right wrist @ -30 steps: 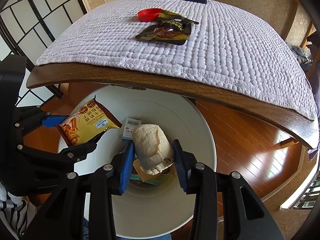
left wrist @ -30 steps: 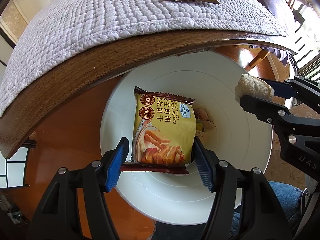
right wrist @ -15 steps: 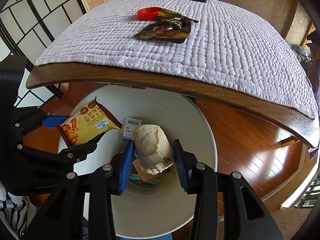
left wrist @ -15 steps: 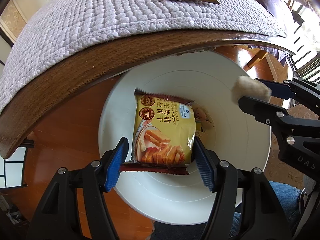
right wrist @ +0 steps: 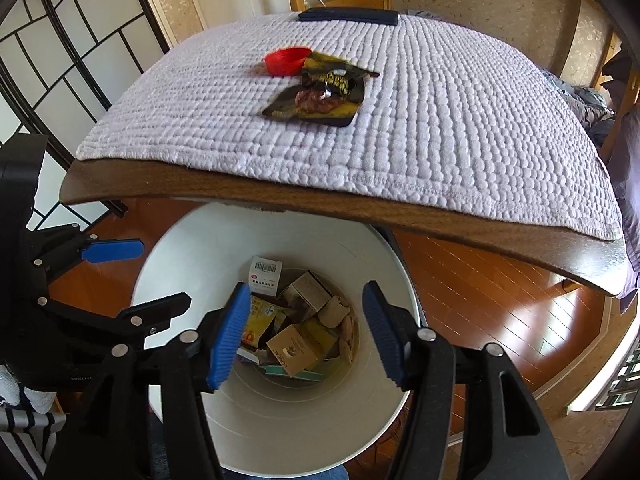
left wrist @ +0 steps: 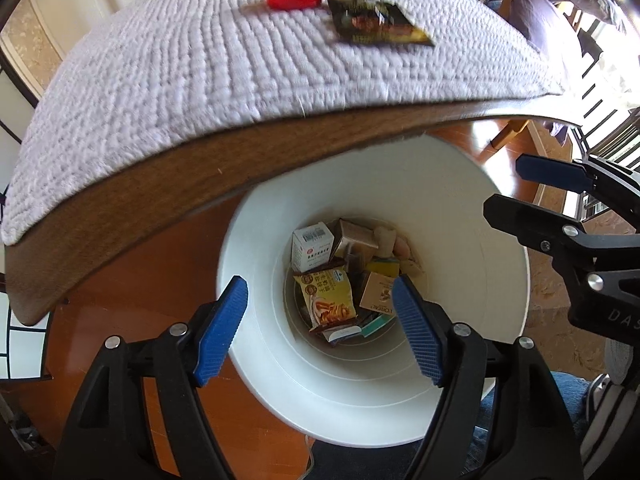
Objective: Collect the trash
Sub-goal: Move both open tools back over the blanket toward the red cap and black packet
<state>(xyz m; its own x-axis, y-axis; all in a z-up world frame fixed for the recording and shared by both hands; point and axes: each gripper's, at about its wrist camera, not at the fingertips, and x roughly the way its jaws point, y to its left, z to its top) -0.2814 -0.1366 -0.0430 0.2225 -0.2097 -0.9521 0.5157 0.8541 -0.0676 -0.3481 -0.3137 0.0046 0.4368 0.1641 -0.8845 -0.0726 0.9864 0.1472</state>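
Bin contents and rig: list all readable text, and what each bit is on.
"L'OREAL": tan carton in the white bin.
"DAS", cut off at the frame edge: right gripper body.
Yellow biscuit packet: print too small to read.
White medicine box: barcode and red characters, unreadable.
Dark snack wrapper on the quilted cloth: blurred.

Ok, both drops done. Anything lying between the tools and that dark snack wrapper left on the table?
Nothing visible does. The dark snack wrapper lies in the open on the quilted cloth, only a red lid touching its far edge. Both tools, left and right, hang open over the white bin.
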